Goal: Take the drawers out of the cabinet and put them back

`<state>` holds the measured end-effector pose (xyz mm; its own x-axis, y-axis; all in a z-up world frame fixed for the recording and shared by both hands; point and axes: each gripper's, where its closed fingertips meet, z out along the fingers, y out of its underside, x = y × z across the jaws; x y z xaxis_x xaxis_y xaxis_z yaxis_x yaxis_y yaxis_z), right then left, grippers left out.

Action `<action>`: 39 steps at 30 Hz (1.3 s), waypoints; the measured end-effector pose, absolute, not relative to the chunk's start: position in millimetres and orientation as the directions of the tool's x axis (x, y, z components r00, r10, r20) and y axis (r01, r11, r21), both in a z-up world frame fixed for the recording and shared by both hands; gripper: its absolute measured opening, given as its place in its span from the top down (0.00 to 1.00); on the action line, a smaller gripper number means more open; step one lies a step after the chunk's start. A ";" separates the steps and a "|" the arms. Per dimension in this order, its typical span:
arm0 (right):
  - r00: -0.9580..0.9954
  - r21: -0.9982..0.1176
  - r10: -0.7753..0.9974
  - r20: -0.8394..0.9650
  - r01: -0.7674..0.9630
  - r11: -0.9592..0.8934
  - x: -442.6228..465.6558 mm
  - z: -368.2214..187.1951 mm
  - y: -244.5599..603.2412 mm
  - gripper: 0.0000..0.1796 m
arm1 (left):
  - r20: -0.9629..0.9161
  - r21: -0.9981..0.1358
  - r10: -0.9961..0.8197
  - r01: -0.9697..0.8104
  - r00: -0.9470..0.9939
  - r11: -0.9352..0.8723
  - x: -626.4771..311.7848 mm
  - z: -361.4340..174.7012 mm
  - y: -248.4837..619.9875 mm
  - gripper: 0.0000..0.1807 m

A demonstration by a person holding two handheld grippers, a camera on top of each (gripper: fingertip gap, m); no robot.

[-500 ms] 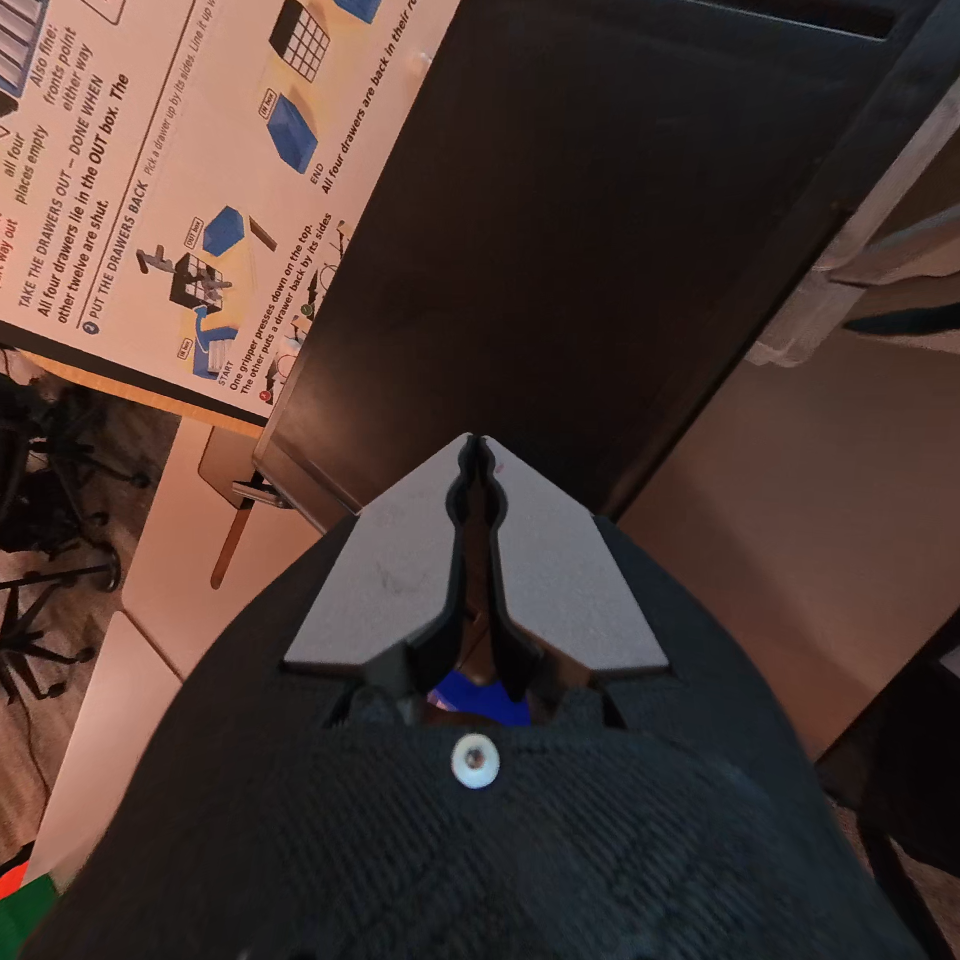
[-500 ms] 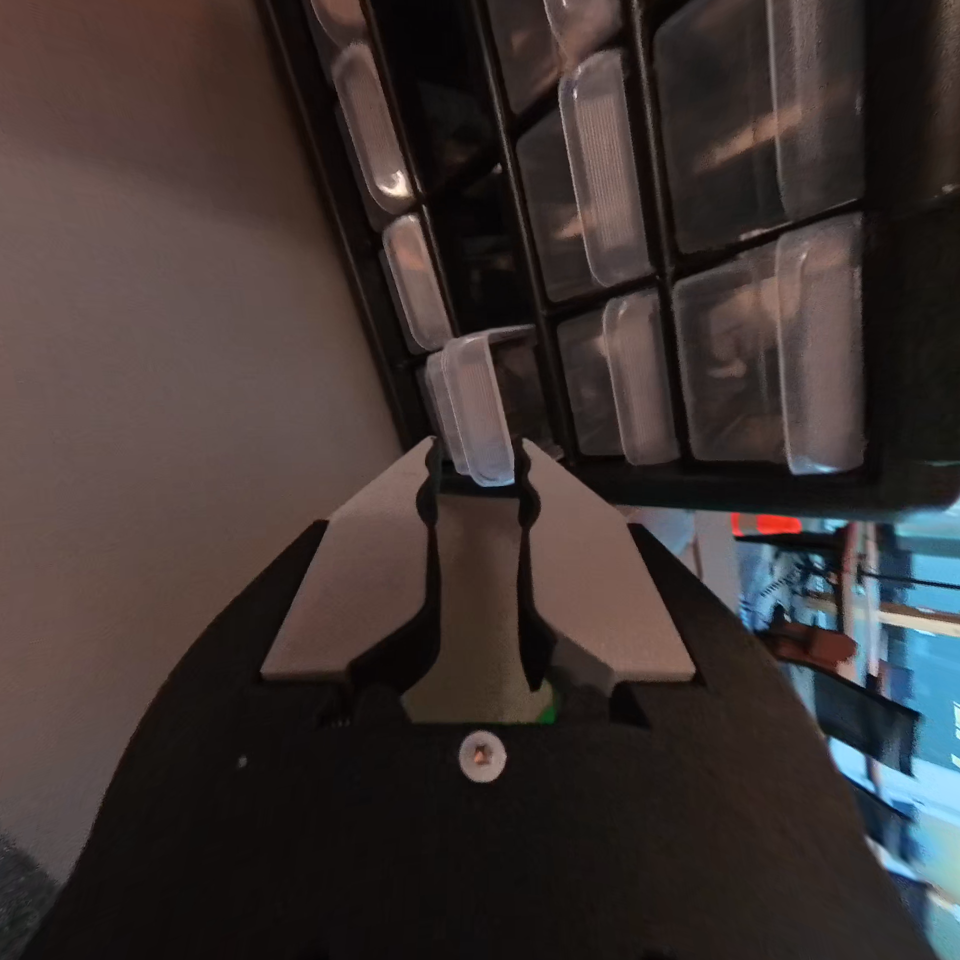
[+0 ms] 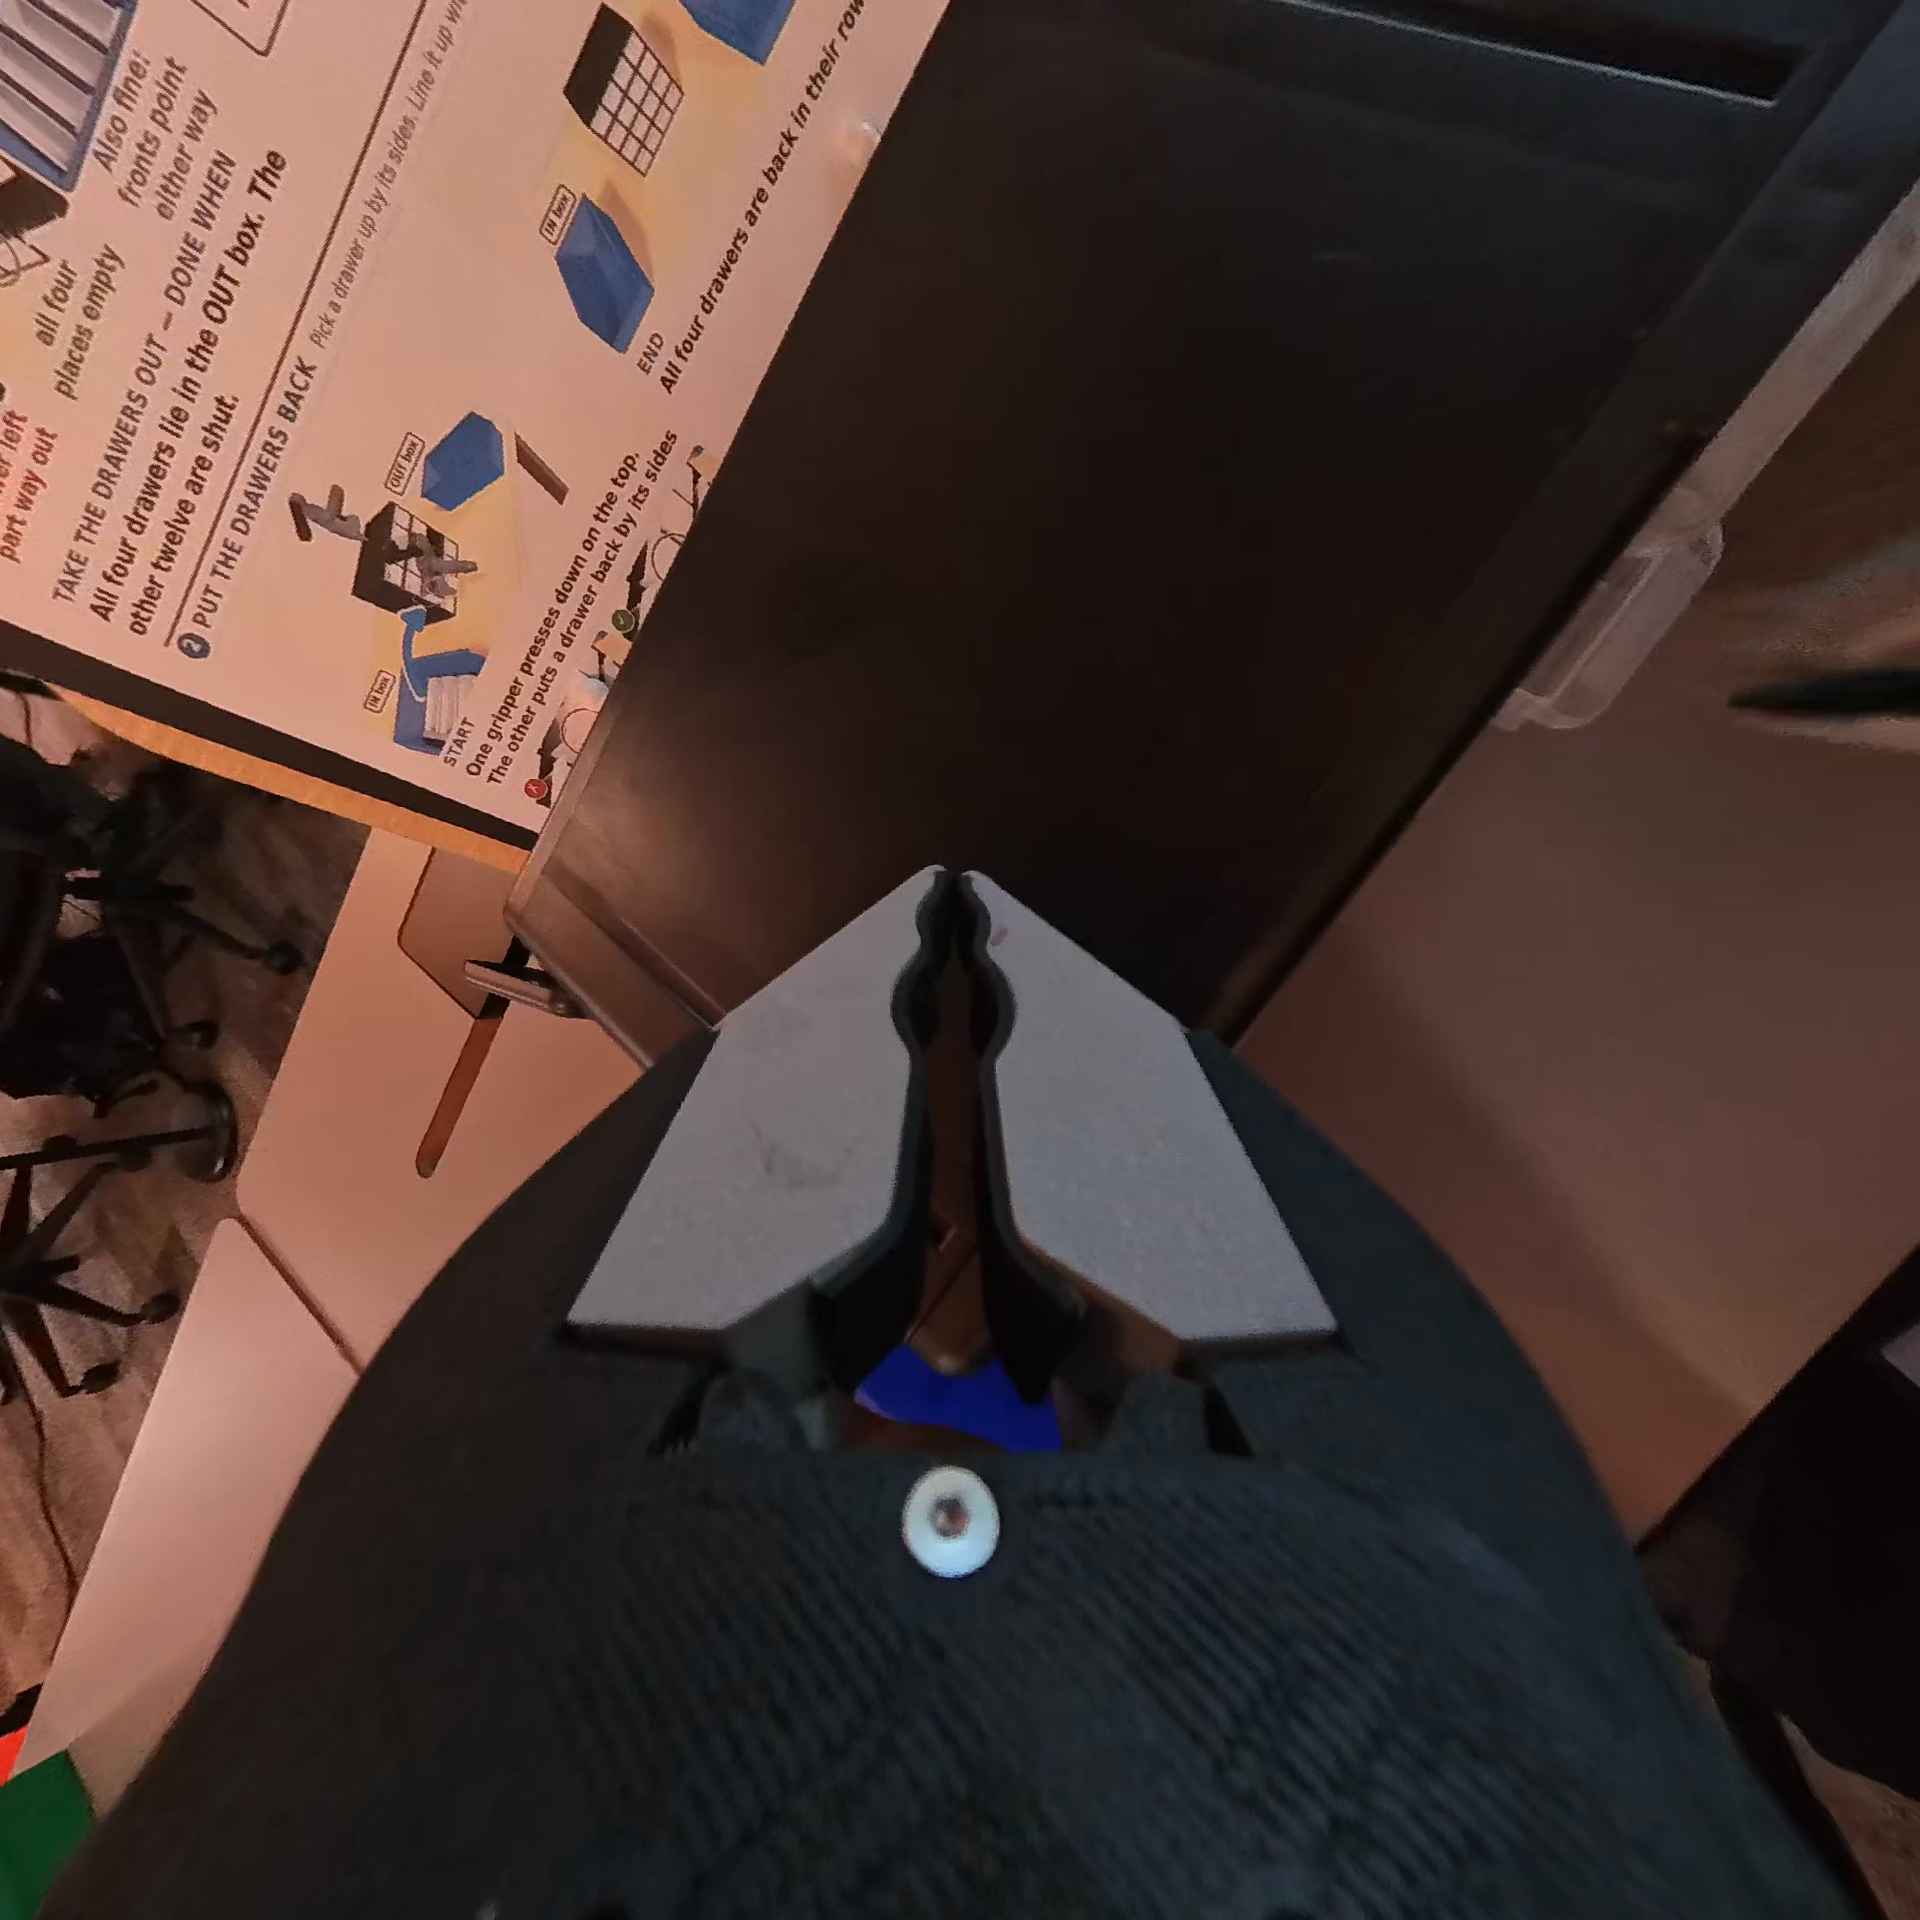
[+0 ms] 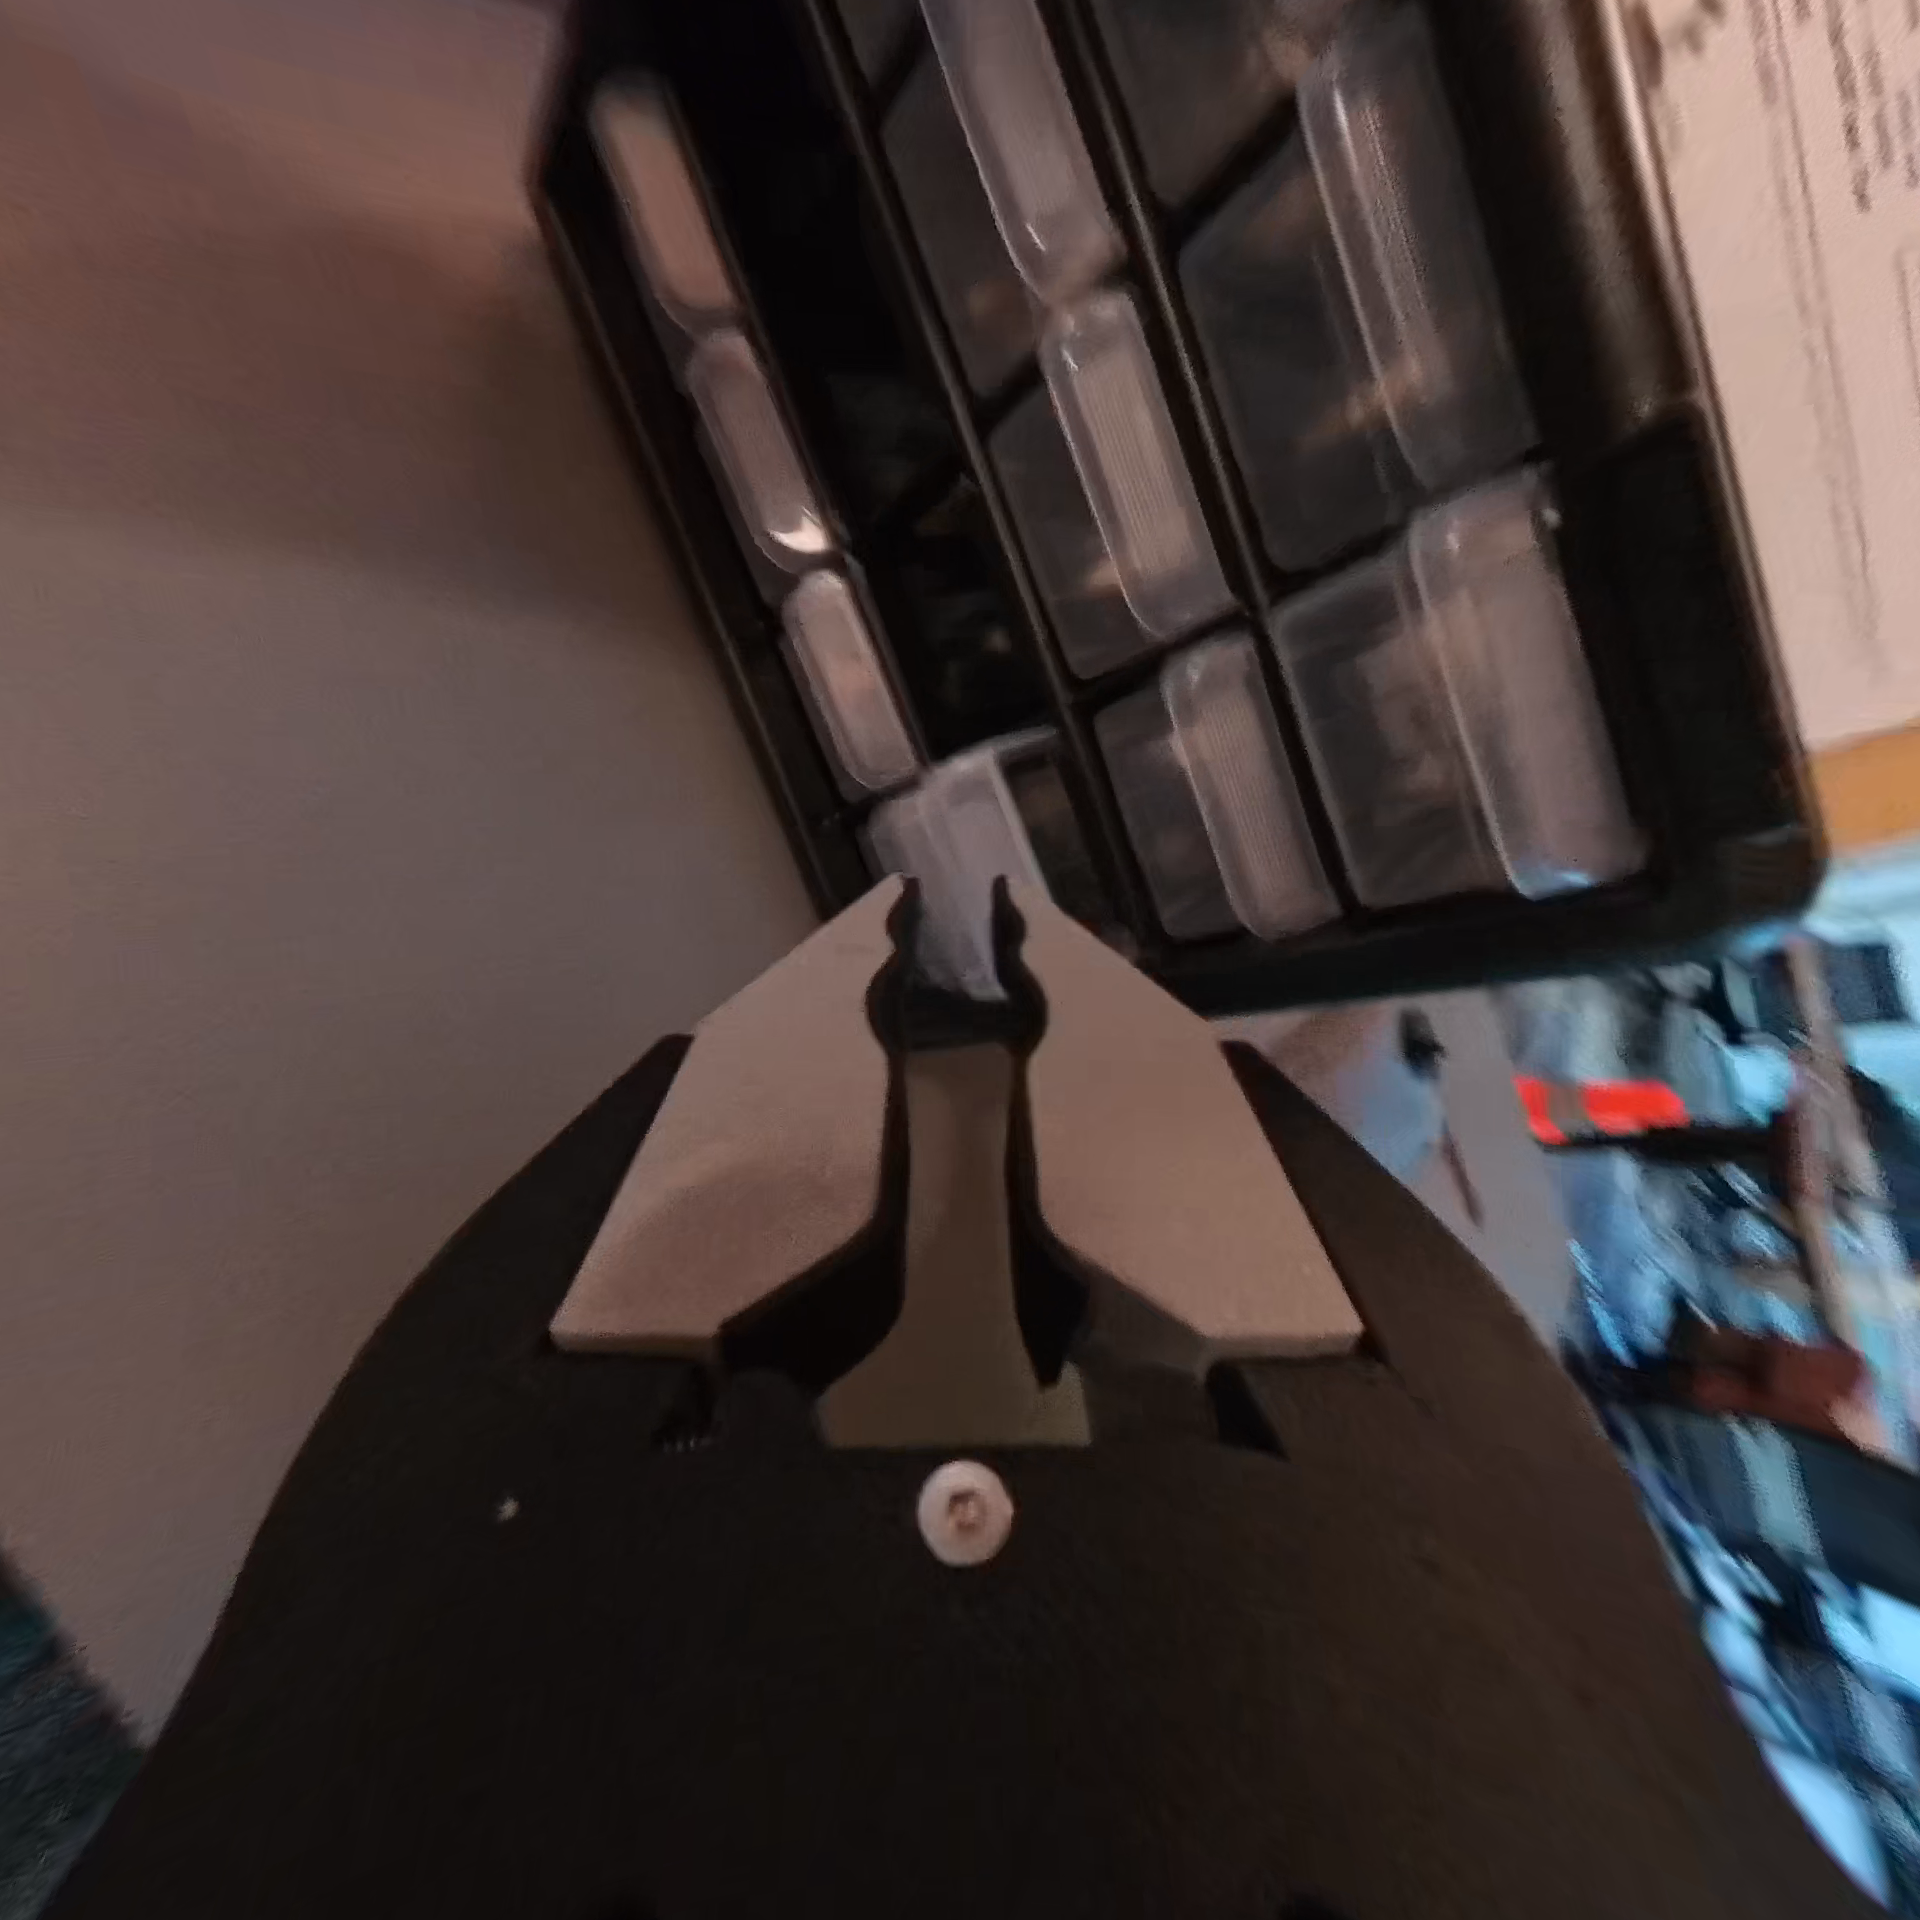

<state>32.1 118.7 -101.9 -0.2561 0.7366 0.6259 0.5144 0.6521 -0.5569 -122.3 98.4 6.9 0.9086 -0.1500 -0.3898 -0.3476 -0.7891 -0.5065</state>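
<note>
By the table (image 4: 260, 727), right gripper (image 4: 954, 914) clamps the cabinet's (image 4: 1714, 675) corner drawer (image 4: 951, 831).

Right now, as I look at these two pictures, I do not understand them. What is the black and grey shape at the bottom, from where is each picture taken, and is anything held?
No robot arm is here: a person holds a two-finger gripper in each hand, and a camera on each gripper looks forward along its fingers. The black and grey shape is that gripper itself.

In the left wrist view, the left gripper is shut with nothing between its tips, and it is at the dark top of the cabinet. Behind the cabinet lies an instruction sheet.

In the right wrist view you see the cabinet's front, with rows of clear drawers. The right gripper is closed on the handle of one clear drawer at the cabinet's corner, which sticks out a little. The cabinet stands on a pale table.
</note>
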 end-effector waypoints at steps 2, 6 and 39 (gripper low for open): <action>-0.367 -0.603 0.751 0.549 0.448 0.659 34.0 -107.2 93.6 1.00 | -0.372 -0.522 -0.145 -0.335 0.917 -0.785 -122.3 6.9 98.3 1.00; -0.145 -0.584 0.798 0.585 0.607 0.539 12.0 -112.2 146.6 0.99 | -0.363 -0.539 -0.133 -0.324 0.922 -0.778 -122.3 7.1 98.3 1.00; -0.389 -0.812 0.853 0.347 0.331 0.481 -16.4 -165.7 46.3 0.86 | -0.256 -0.076 -0.034 -0.055 0.966 -0.996 -270.4 -185.3 -194.4 0.79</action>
<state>-16.4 46.3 -165.7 -0.3890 0.8534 0.3469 0.3313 0.4809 -0.8118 -270.4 -194.4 -185.3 0.9661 -0.0342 -0.2558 -0.0553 -0.9956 -0.0759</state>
